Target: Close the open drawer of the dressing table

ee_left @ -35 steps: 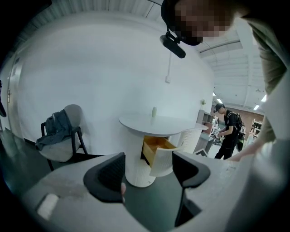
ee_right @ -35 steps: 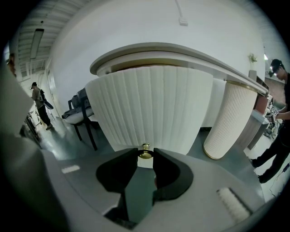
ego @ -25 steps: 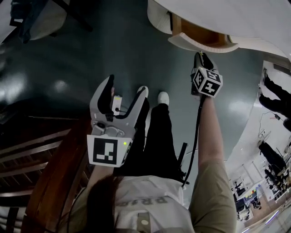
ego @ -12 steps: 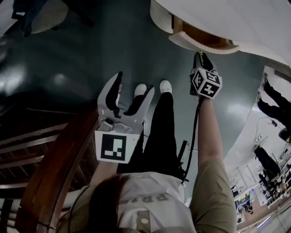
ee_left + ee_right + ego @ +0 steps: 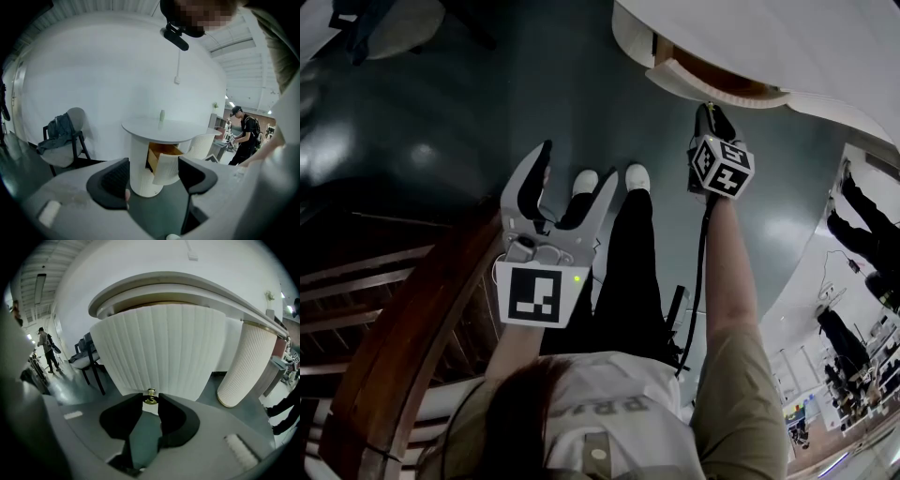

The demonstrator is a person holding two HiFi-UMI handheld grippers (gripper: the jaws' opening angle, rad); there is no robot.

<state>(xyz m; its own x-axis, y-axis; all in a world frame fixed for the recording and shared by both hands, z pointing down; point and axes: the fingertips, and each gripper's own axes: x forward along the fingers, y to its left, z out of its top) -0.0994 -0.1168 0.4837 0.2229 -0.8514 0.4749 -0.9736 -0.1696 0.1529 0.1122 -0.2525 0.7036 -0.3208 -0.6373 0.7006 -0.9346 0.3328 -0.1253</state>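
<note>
The white ribbed dressing table (image 5: 787,37) (image 5: 161,129) stands ahead with its curved drawer (image 5: 712,80) (image 5: 166,164) pulled out, wood showing inside. In the right gripper view the drawer's ribbed front (image 5: 159,348) fills the frame. Its small brass knob (image 5: 150,397) sits pinched between the tips of my right gripper (image 5: 150,401) (image 5: 710,112). My left gripper (image 5: 577,178) (image 5: 152,176) hangs open over the dark floor, well short of the table, with nothing between its fingers.
A dark wooden piece of furniture (image 5: 403,319) is close at my left. A chair with a bag on it (image 5: 63,136) stands left of the table. A ribbed white column (image 5: 246,364) is right of the drawer. A person (image 5: 243,133) stands farther right.
My left gripper has drifted a little forward and up in the head view. The right gripper has stayed at the knob, and the drawer has not visibly moved.
</note>
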